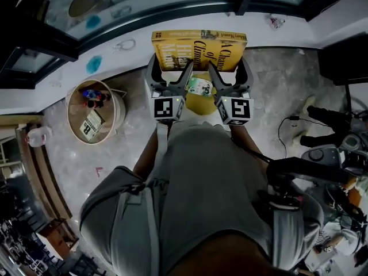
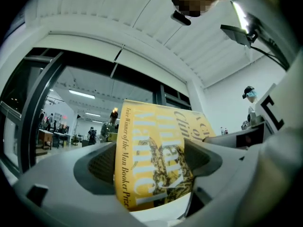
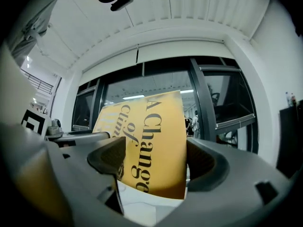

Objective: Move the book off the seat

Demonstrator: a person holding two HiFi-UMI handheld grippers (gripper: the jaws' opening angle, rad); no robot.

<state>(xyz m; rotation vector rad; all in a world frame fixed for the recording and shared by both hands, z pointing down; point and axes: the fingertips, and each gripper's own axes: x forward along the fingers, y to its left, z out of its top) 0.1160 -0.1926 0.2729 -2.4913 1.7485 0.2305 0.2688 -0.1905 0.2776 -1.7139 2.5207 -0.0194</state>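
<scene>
- Currently the yellow book (image 1: 198, 49) sits at the top centre of the head view, cover facing the camera, with its upper edge over the white ledge (image 1: 115, 59).
- The left gripper (image 1: 171, 69) pinches the book's lower left part. In the left gripper view both jaws press on the cover (image 2: 151, 160), one on each side.
- The right gripper (image 1: 229, 69) clamps the lower right part. In the right gripper view the jaws are closed on the book (image 3: 151, 145) beside the dark title lettering.
- Just below the book, between the two grippers, a yellow seat (image 1: 202, 102) shows, with a small green-and-white item (image 1: 199, 86) lying on it.
- Whether the book touches the seat cannot be told.
- At the left of the head view a round tub (image 1: 118, 111) holds small things on the marbled floor (image 1: 276, 91).
- A pale plastic jug (image 1: 38, 135) lies beside the tub at the left edge of the frame.
</scene>
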